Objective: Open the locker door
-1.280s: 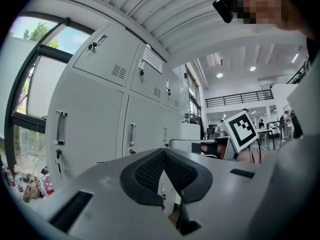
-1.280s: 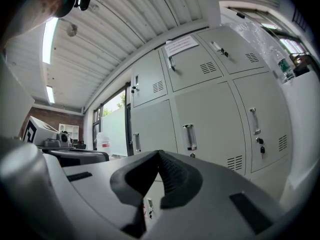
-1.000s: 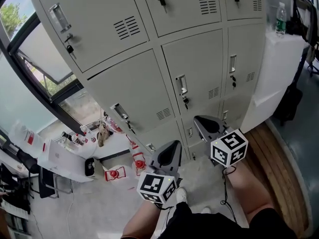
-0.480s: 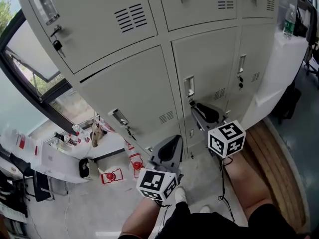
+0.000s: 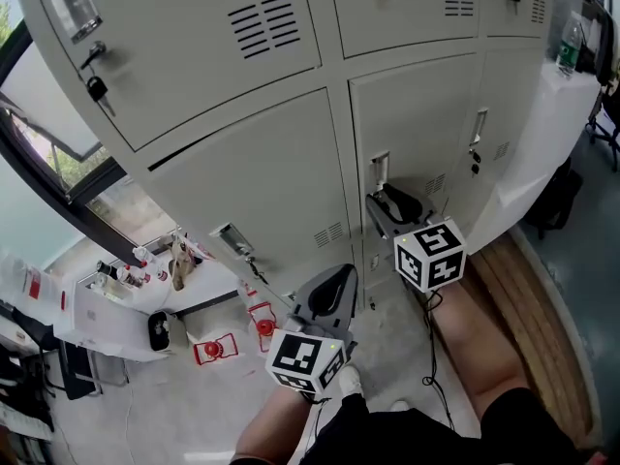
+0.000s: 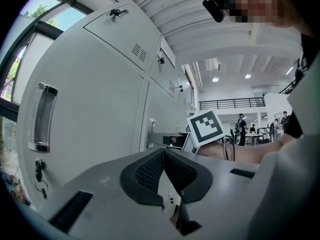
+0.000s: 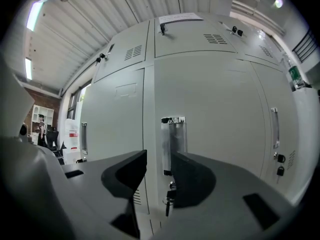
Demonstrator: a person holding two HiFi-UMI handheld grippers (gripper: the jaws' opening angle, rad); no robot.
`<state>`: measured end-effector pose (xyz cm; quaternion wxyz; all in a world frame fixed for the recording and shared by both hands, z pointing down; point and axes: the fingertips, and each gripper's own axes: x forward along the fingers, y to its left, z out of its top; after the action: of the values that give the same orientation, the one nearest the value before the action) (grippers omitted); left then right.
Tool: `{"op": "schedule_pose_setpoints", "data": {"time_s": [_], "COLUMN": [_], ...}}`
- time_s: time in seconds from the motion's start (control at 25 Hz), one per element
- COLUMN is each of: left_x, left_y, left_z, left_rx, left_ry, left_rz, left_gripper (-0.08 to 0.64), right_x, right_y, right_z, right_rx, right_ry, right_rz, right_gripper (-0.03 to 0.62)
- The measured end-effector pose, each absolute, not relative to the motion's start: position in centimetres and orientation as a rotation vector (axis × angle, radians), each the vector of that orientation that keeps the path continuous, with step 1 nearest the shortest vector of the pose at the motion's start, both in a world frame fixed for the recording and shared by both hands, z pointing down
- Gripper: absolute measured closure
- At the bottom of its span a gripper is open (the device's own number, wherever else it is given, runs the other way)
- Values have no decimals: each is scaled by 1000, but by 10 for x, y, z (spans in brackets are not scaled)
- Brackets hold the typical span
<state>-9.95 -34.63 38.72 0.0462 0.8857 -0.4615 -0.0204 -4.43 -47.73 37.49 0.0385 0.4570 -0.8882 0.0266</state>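
Grey lockers fill the head view. The middle locker door (image 5: 417, 124) has a metal handle (image 5: 380, 170) with a key below it. My right gripper (image 5: 387, 204) is level, just below and in front of that handle. Its jaws have just been opening and now stand open. In the right gripper view the handle (image 7: 173, 143) and the hanging key (image 7: 168, 200) show through the gap of the right gripper (image 7: 159, 156), and nothing is pressed between the pads. My left gripper (image 5: 334, 277) is lower and further left, shut and empty (image 6: 164, 153), beside another door's handle (image 6: 42, 116).
A window (image 5: 58, 153) is left of the lockers. Red items (image 5: 218, 347) and white boxes (image 5: 97, 308) lie on the floor below it. A white counter (image 5: 542, 134) with a bottle (image 5: 570, 46) stands at the right, beside a wooden floor strip (image 5: 523, 298).
The lockers have drawn nearer. My right gripper has moved up to the middle door's handle and its jaws have opened. The left gripper stays shut and has shifted little in the picture.
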Motion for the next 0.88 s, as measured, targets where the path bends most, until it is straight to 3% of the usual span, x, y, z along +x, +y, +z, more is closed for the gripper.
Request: {"op": "schedule_pose_setpoints", "data": {"time_s": [0.6, 0.88], "left_x": [-115, -113], "left_y": [-365, -369], "left_z": [391, 394], "left_rx": [2696, 2691], "left_ry": [-1395, -1389], "left_rz": [-56, -53], "left_gripper": [543, 543], "right_x": [-58, -60], "right_y": [-505, -508], "right_z": [375, 377], "right_rx": [1489, 1473], "right_ry": [-2634, -2638], "right_rz": [5, 23], "right_gripper": [377, 431]}}
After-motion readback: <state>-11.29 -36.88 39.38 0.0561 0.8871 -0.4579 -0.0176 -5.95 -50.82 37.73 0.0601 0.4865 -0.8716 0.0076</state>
